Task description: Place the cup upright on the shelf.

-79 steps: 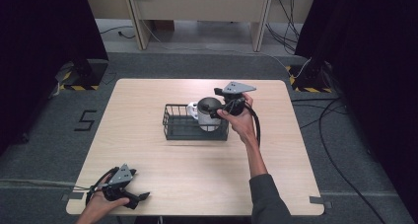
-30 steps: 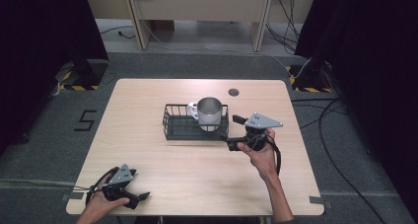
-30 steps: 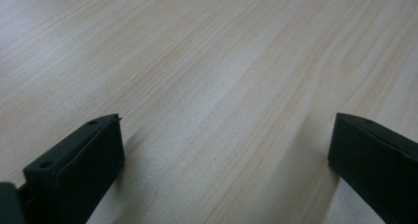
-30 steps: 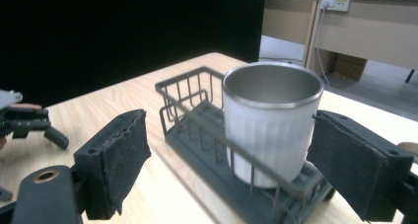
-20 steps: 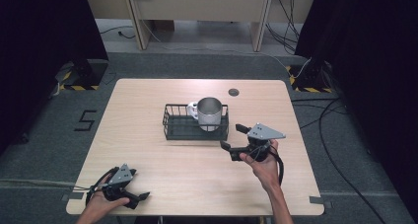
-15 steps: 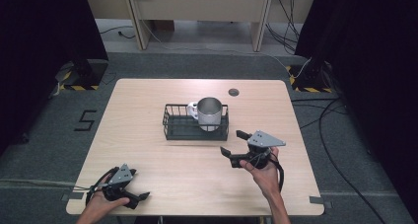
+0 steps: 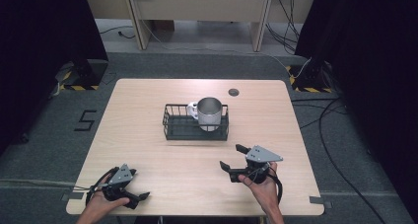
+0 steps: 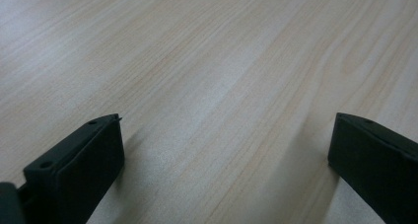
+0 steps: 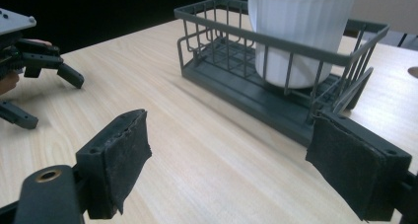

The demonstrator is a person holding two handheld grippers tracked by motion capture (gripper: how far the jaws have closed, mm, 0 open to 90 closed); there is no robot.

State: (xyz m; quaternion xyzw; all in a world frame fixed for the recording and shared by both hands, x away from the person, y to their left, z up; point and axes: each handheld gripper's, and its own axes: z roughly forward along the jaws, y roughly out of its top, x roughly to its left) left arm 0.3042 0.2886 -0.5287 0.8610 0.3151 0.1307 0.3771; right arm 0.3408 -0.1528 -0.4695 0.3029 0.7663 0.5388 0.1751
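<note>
A dark wire basket [image 7: 171, 121] stands in the middle of the wooden table, with a white mug with a metal-looking inside [image 7: 209, 113] upright at its right end. My right gripper [image 7: 231, 156] hovers low over the table in front of the basket, open and empty, and points left and away from me. In the right gripper view its pads [image 9: 121, 160] frame bare wood, with the basket [image 9: 231, 93] and mug [image 9: 296, 31] just beyond. My left gripper [image 7: 140, 198] rests at the near left corner, open over bare wood [image 8: 222, 155].
A round cable hole [image 7: 233, 92] sits in the table behind the basket. The near edge of the table [image 7: 197, 215] is close to both hands. Dark curtains and floor cables surround the table. In the right gripper view the left gripper [image 9: 29, 86] shows at the far left.
My right gripper has left the mug in the basket and drawn back toward me and down, from the basket's right side to the near table. The left gripper has stayed put.
</note>
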